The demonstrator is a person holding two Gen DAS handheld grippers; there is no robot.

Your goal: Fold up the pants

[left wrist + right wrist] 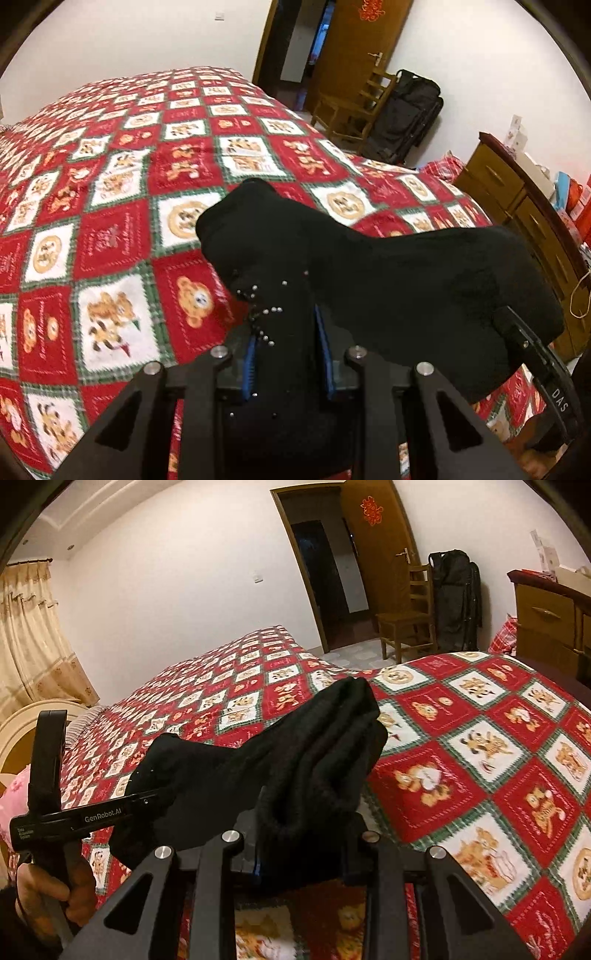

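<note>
Black pants [388, 280] hang bunched above a red patchwork bedspread [110, 229], each end pinched in the nearly closed left gripper [288, 354] and right gripper [303, 849]; keeping both level should lay the fold flat.

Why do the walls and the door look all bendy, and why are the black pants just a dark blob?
Left wrist view: the fisheye lens curves the door and darkens the corners; the black pants show almost no folds in the dim warm light, and the bear quilt is slightly blurred. Right wrist view: same bending, but the pants' ribbed folds show faintly.
</note>
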